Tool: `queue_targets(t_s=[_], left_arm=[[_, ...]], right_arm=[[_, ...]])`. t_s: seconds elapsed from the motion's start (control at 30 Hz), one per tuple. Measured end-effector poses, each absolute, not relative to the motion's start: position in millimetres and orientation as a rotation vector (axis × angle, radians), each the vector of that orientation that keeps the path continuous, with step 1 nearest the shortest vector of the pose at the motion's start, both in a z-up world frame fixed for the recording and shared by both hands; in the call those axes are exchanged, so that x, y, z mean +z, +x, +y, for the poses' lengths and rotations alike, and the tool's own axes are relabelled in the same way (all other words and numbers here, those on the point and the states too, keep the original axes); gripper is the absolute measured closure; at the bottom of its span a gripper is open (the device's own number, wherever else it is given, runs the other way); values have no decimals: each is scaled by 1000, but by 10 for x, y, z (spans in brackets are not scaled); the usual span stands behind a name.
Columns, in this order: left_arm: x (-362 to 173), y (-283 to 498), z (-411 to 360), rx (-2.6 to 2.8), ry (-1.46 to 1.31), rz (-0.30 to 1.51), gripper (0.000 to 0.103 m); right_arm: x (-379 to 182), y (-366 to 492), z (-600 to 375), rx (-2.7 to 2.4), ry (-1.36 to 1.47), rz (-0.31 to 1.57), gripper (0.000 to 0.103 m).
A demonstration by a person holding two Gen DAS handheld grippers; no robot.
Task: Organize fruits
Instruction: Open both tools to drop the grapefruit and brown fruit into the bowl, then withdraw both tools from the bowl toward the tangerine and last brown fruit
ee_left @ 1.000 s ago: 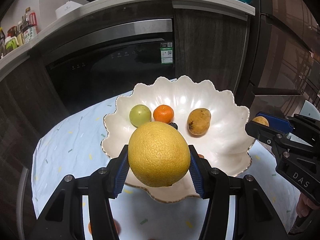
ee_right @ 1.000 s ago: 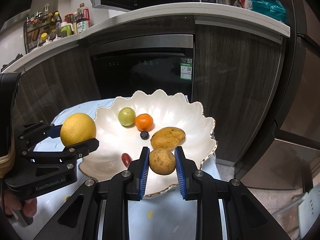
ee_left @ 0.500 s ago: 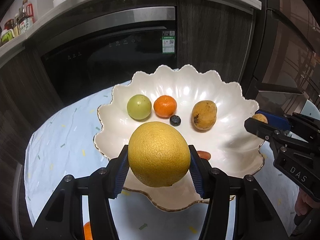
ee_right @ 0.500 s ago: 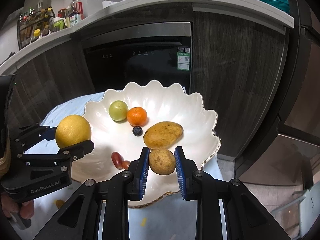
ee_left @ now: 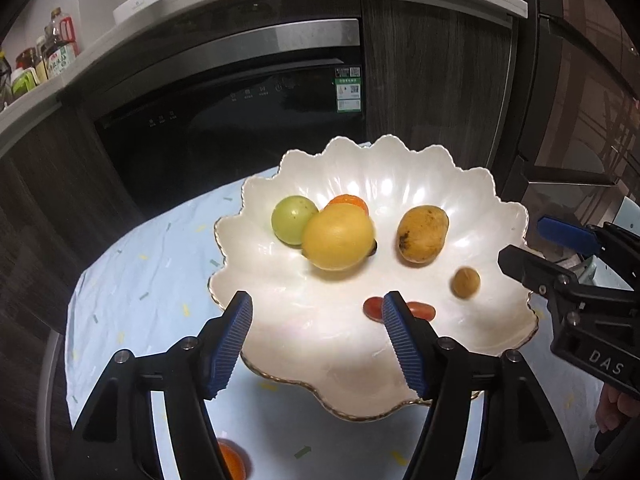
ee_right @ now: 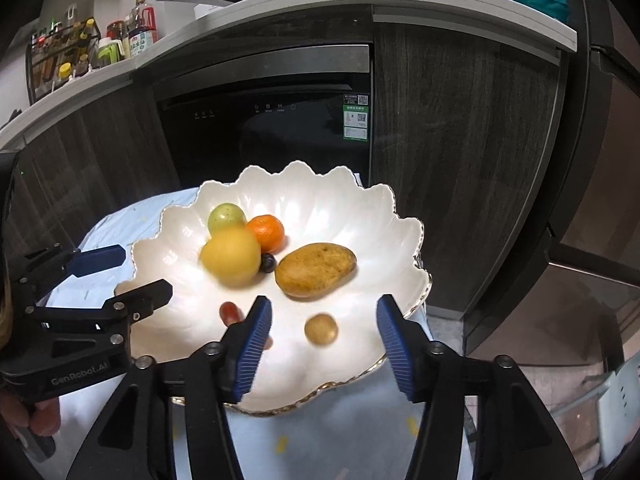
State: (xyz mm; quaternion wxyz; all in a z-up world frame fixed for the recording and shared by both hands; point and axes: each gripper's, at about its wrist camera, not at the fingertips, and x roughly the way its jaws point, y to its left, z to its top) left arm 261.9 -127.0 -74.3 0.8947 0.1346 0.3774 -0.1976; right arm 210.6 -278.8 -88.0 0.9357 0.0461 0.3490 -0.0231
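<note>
A white scalloped bowl (ee_left: 320, 344) (ee_right: 344, 208) sits on the table. My left gripper (ee_left: 316, 304) (ee_right: 140, 272) hangs over its near rim, jaws opening, nothing between them. The big yellow citrus (ee_left: 338, 236) (ee_right: 231, 256) lies blurred in the bowl against a green fruit (ee_left: 294, 220) and a tangerine (ee_right: 266, 232). My right gripper (ee_right: 323, 306) (ee_left: 528, 244) is also opening and empty. The small brown fruit (ee_right: 321, 329) (ee_left: 466, 282) shows blurred below it on the bowl floor. A mango (ee_right: 316, 268), a blueberry (ee_right: 268, 262) and red fruits (ee_left: 420, 310) lie there too.
The round table wears a light blue cloth (ee_left: 140, 280), and an orange fruit (ee_left: 230, 462) lies on it near my left gripper's base. A dark built-in appliance (ee_left: 240, 120) and cabinets stand close behind. Bottles (ee_right: 132, 36) line the counter above.
Both grippers have opened. The yellow citrus left the left jaws and the small brown fruit left the right jaws; both now lie in the bowl.
</note>
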Motion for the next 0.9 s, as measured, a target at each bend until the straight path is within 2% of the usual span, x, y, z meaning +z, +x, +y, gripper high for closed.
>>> queue_targets(t_s=[0.07, 0.17, 0.47, 0.9], left_arm=[[-718, 2595, -1251, -409, 273, 775, 28], [-693, 2560, -1226, -404, 273, 771, 24], [-559, 2375, -1092, -380, 266, 754, 18], [-373, 2057, -856, -350, 257, 726, 17]], right_arm=[[-850, 2080, -2786, -50, 96, 699, 32], [-800, 2043, -2775, -53, 96, 684, 27], [-648, 1898, -2694, -48, 86, 656, 27], [-507, 1638, -2521, -30, 79, 632, 27]])
